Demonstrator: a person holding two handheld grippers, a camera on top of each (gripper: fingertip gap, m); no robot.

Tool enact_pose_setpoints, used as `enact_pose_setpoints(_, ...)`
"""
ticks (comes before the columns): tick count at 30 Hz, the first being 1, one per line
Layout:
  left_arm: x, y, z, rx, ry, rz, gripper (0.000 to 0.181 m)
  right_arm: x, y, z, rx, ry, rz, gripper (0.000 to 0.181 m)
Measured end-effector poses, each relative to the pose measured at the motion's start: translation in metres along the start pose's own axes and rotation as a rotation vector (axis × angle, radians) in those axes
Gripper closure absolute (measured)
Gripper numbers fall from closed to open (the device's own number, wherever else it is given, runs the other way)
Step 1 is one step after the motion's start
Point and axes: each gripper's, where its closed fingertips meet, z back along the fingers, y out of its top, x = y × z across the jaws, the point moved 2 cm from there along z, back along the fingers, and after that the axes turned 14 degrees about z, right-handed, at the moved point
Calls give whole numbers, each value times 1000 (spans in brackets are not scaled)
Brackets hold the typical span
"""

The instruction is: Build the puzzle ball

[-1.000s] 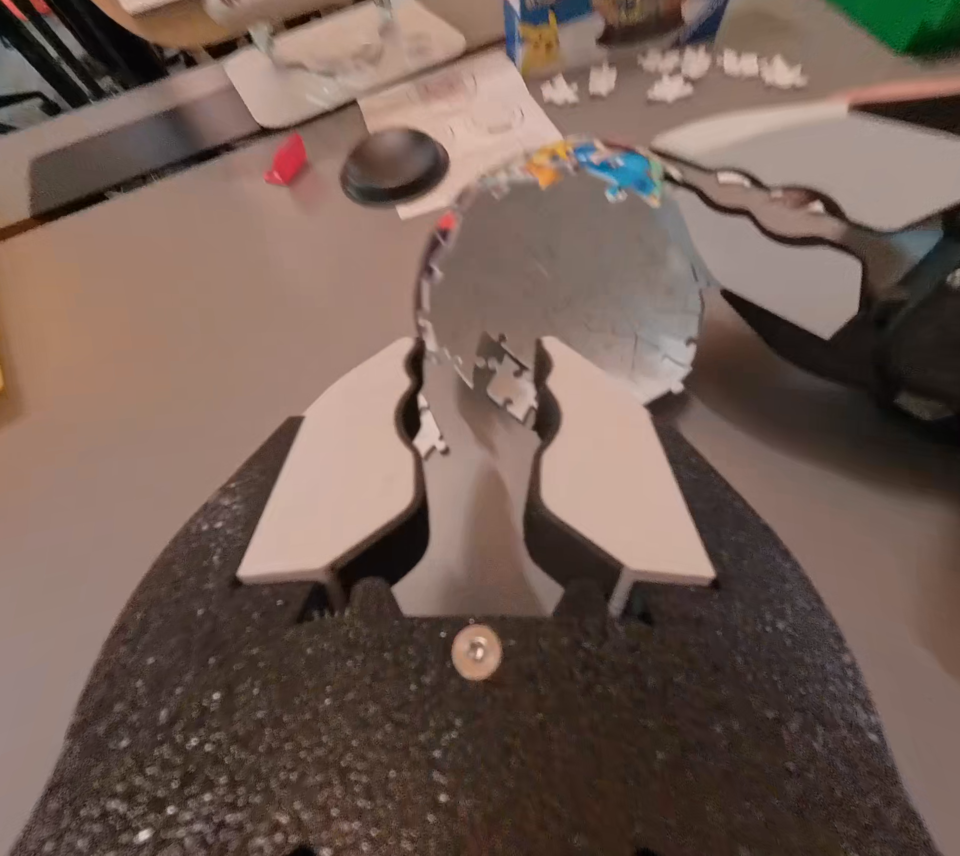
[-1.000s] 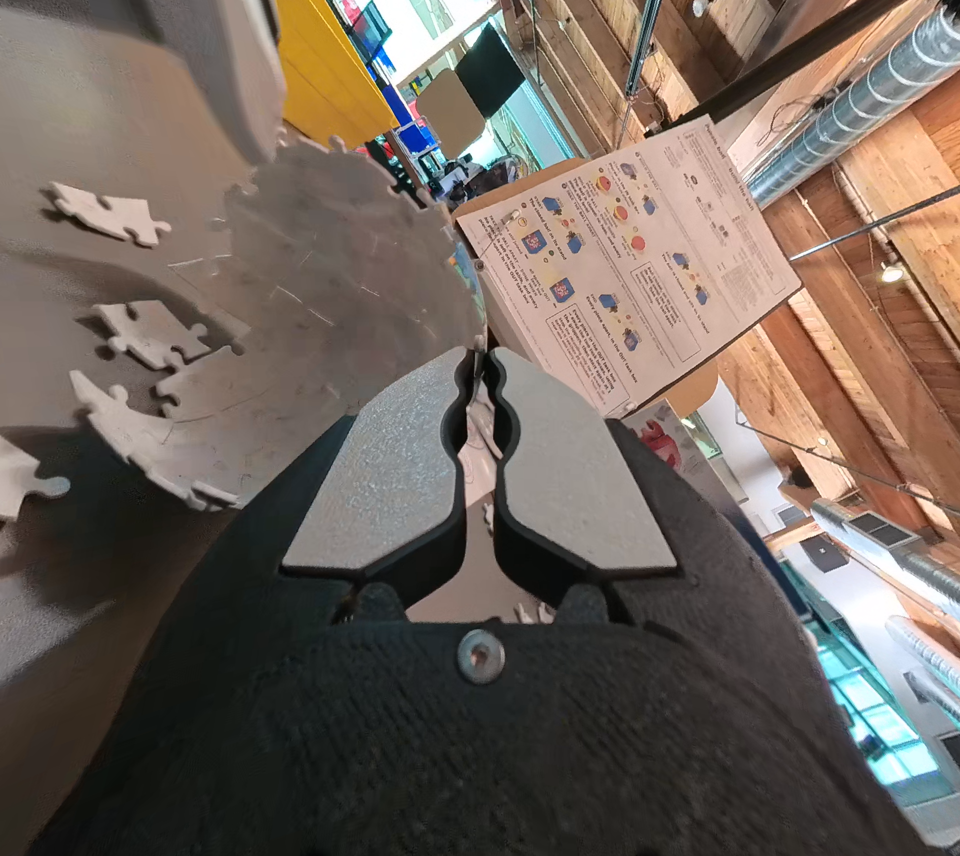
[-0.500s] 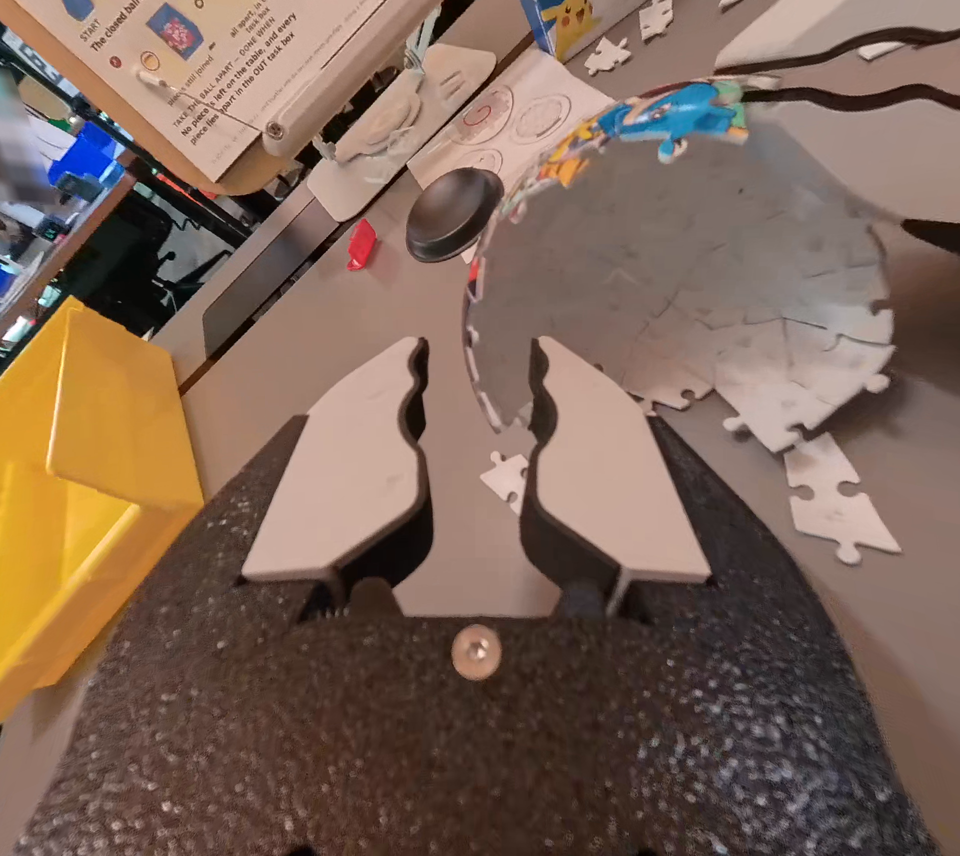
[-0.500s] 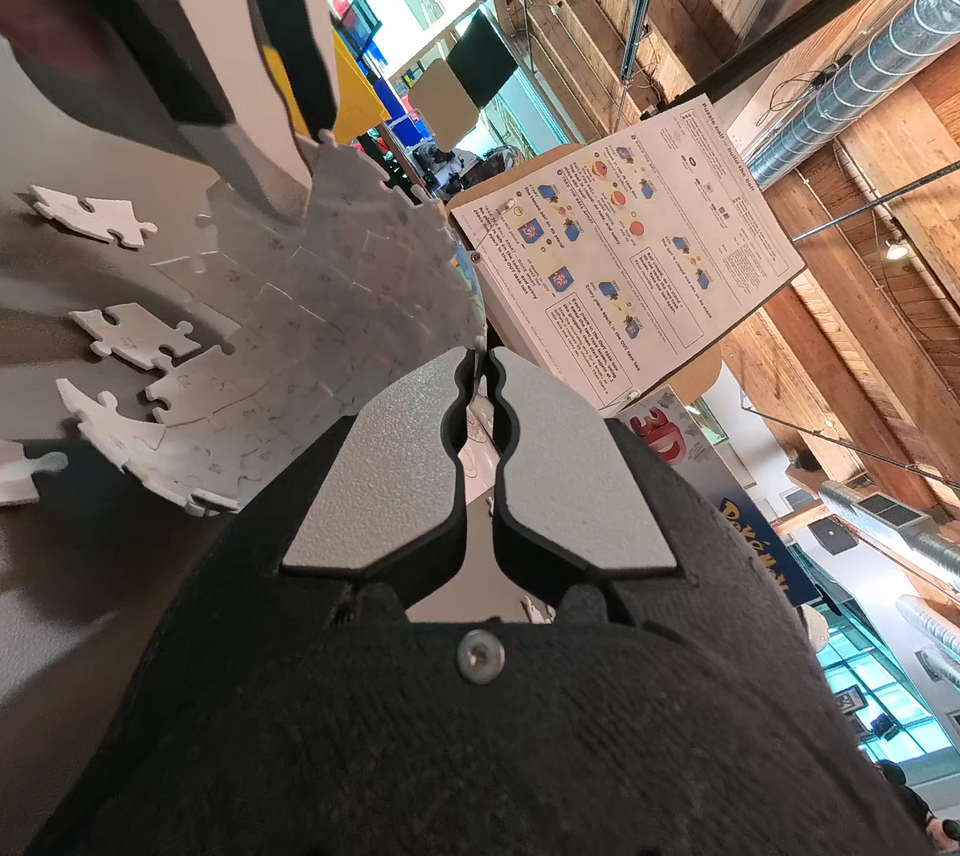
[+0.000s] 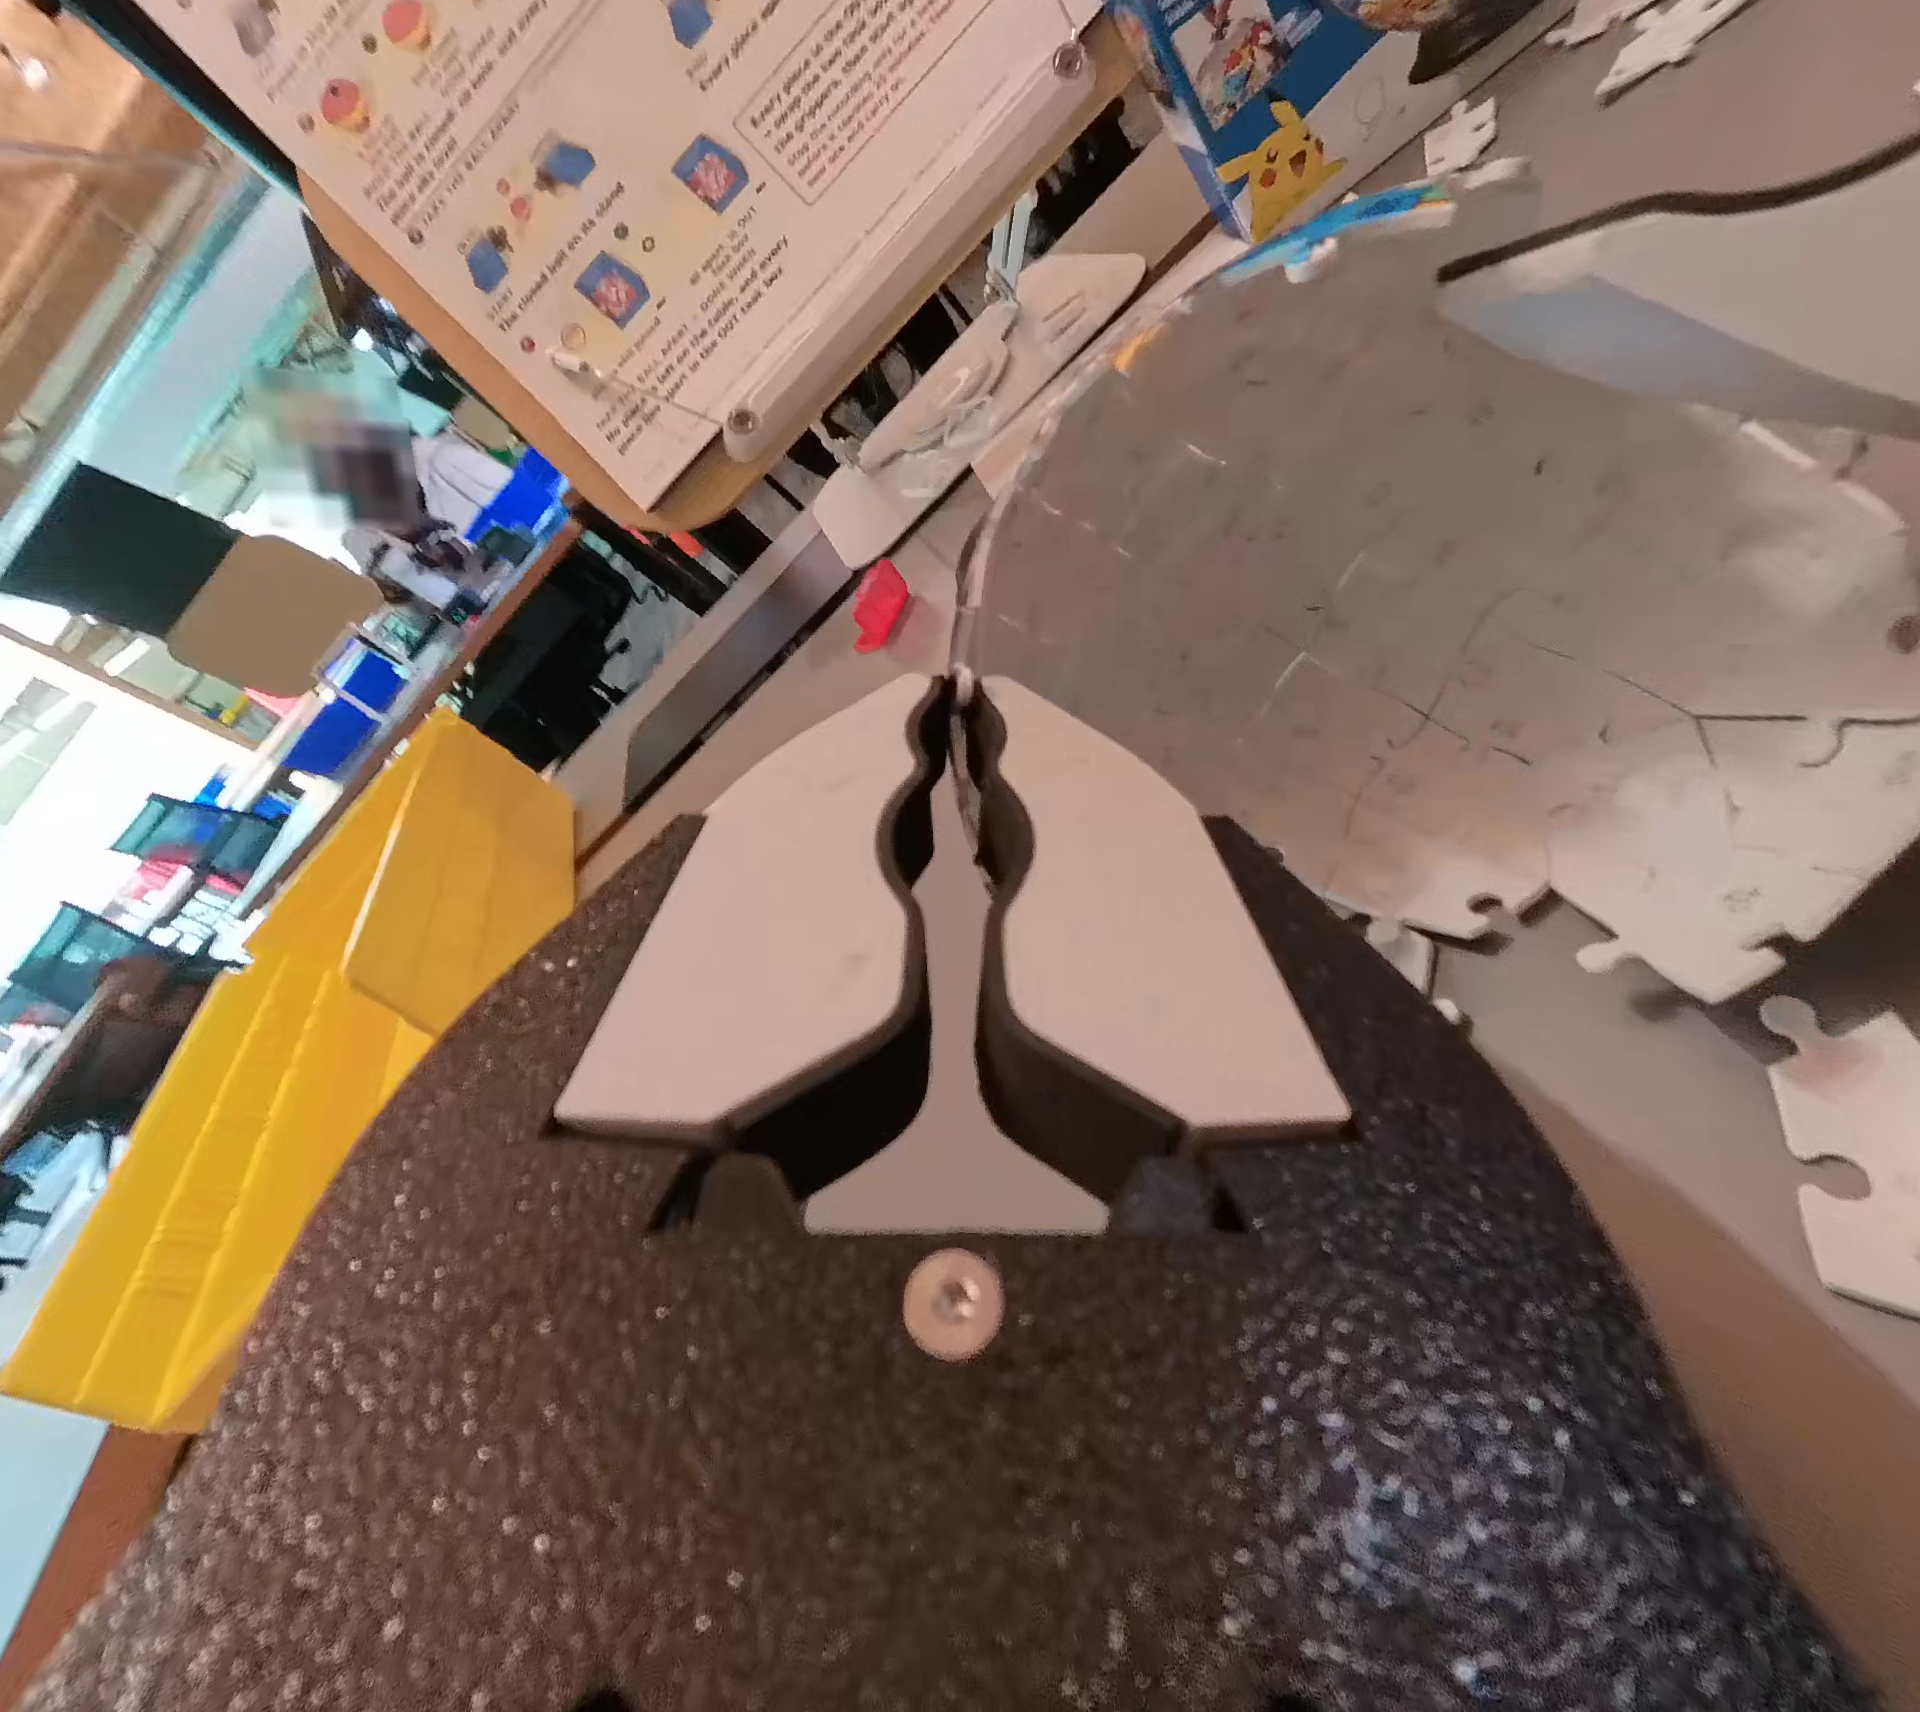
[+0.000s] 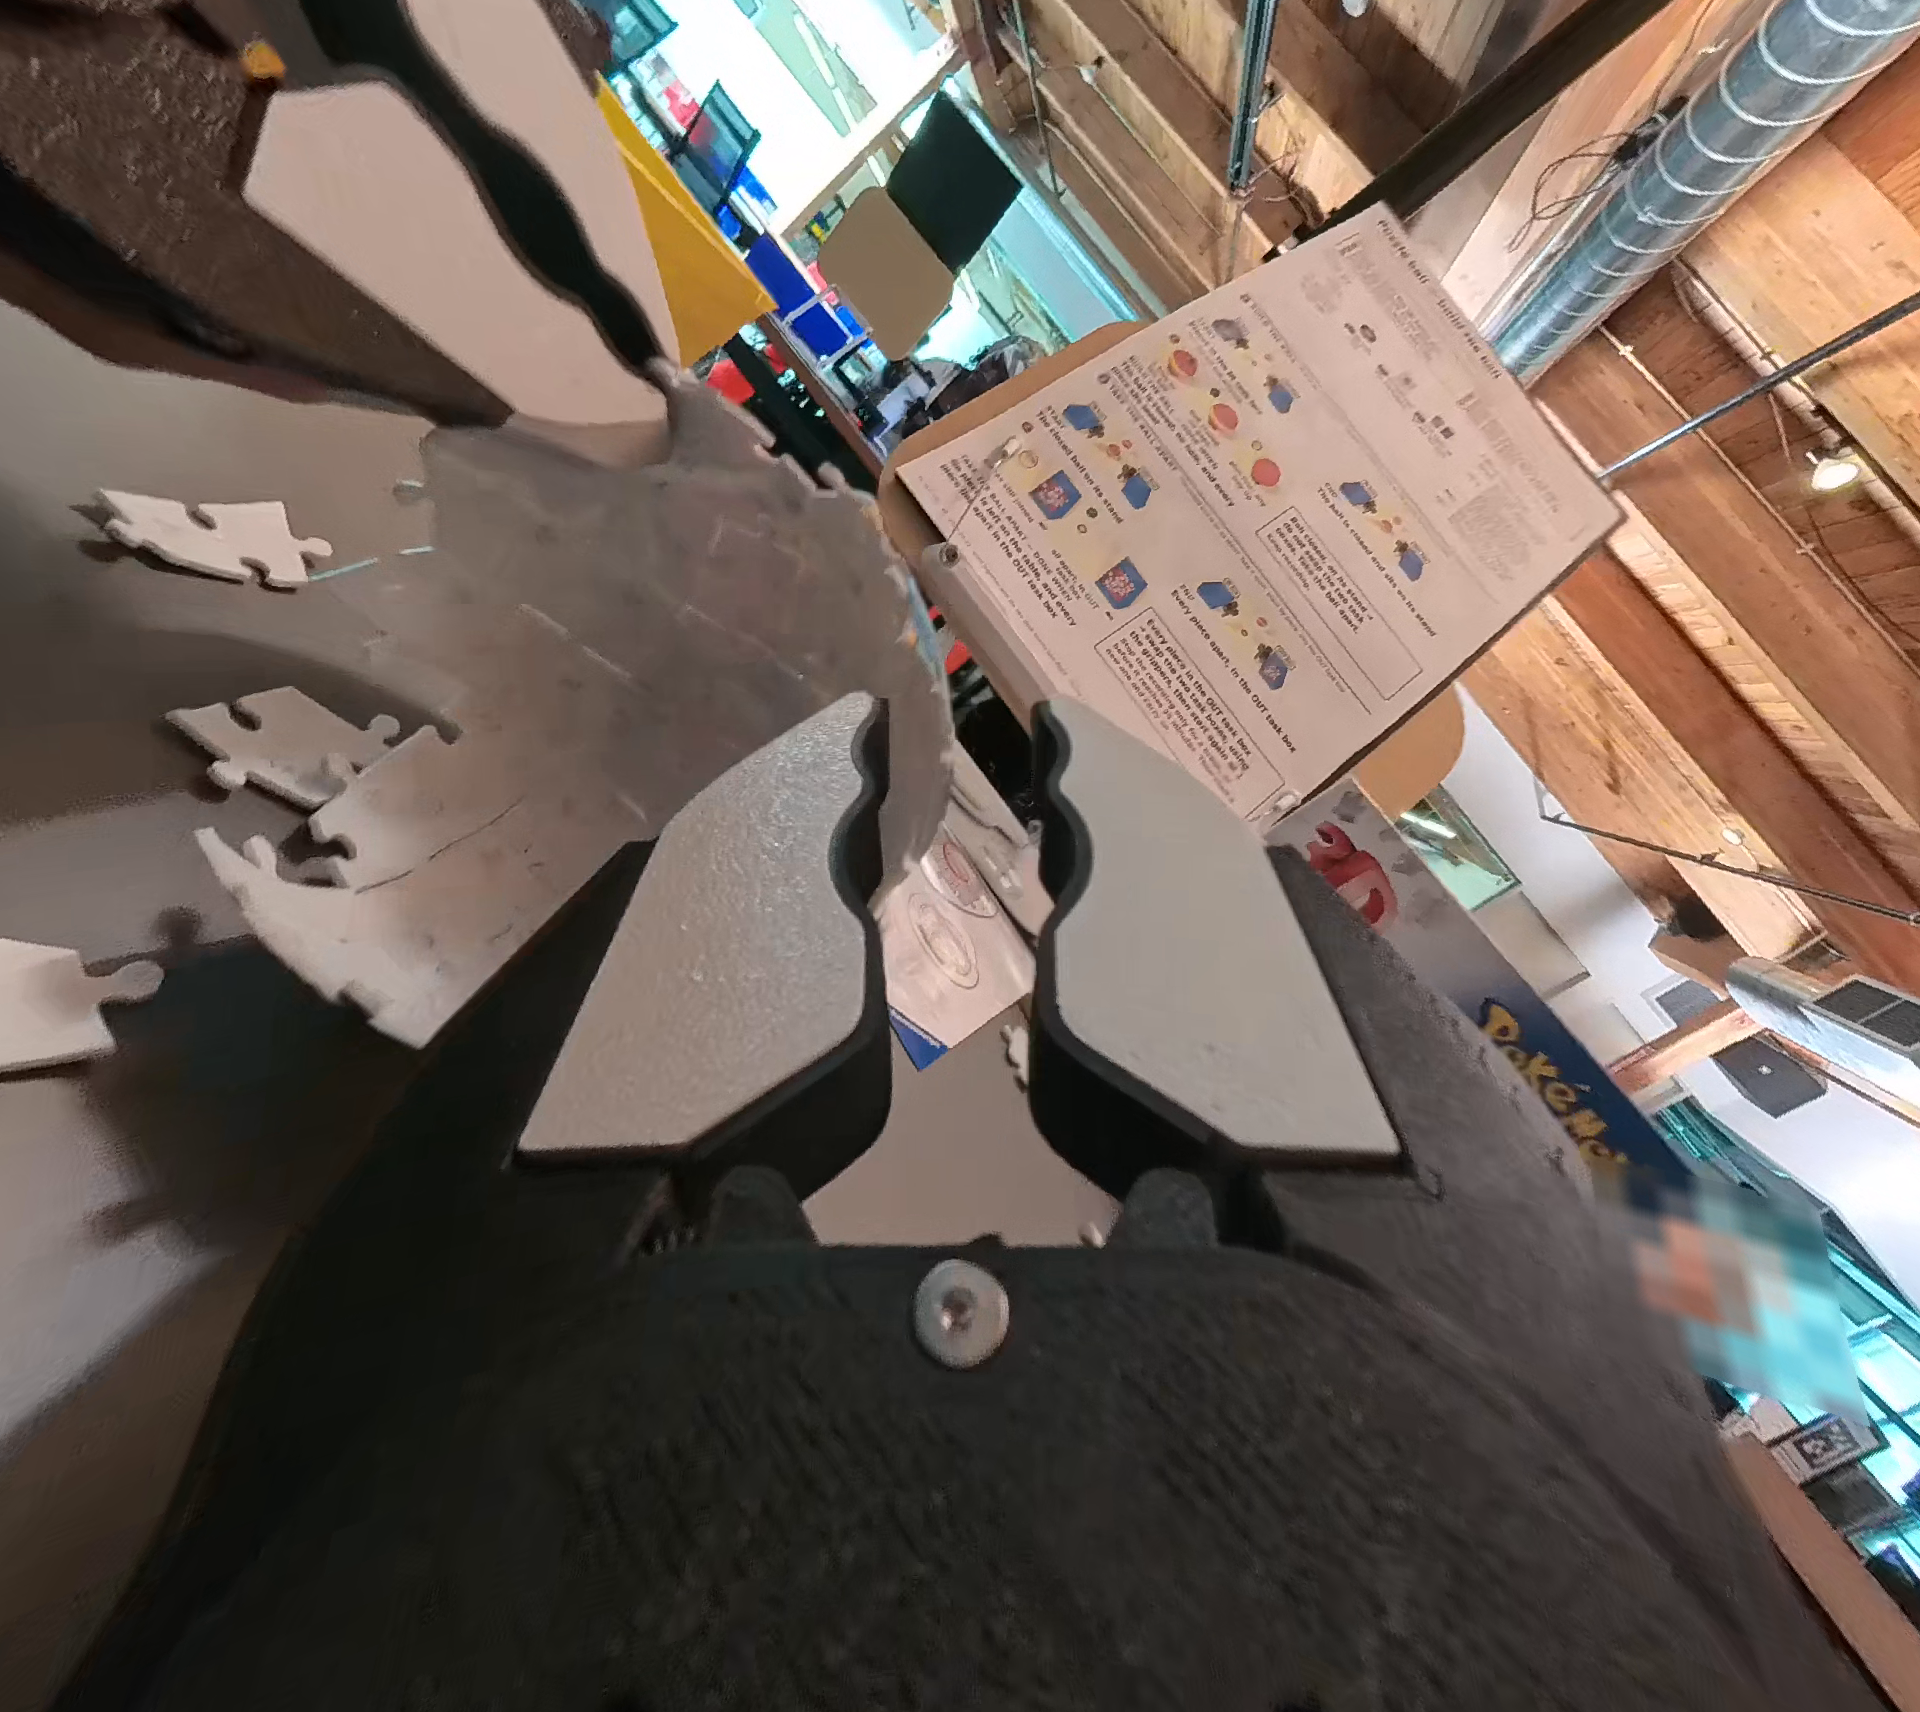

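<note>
Left wrist view: left gripper (image 5: 961,696) clenched on the rim of the half-built puzzle ball shell (image 5: 1455,623), fingertips pinching its jagged edge. Only this view shows the puzzle box (image 5: 1278,10) behind the shell, a small red object (image 5: 881,610) just beside the shell's far edge, and a yellow bin (image 5: 281,1060) off to the gripper's left. Right wrist view: right gripper (image 6: 956,727) released, jaws standing apart, the shell's rim (image 6: 920,769) passing between them close against the left finger; no clamp visible. Only this view shows wooden ceiling beams (image 6: 1143,0) and a ribbed metal duct (image 6: 1714,135) overhead, and the left gripper from outside, at the shell's upper edge. Shell: curved bowl of interlocked pieces, grey-white inner side facing both cameras, lower edge toothed and unfinished, a strip of blue and yellow print (image 5: 1340,228) showing at the top rim. It sits tilted over the grey table (image 5: 1662,1299), lower edge near the surface; contact unclear. Loose white pieces (image 6: 213,535) lie beside it. An instruction sheet (image 6: 1247,561) on a board stands behind the shell in both views; box and sheet carry printed writing and pictures.
</note>
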Motion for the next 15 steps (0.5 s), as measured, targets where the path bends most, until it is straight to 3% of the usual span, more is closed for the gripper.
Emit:
enact_pose_setpoints(5,5,5,1,64,21,-107,179,0,3,-5,36,15,59,153)
enact_pose_setpoints(12,6,10,1,105,40,-148,179,-1,9,-11,64,-10,227,178)
enact_pose_setpoints(15,5,11,2,118,53,-143,179,-1,10,-11,64,-27,253,179)
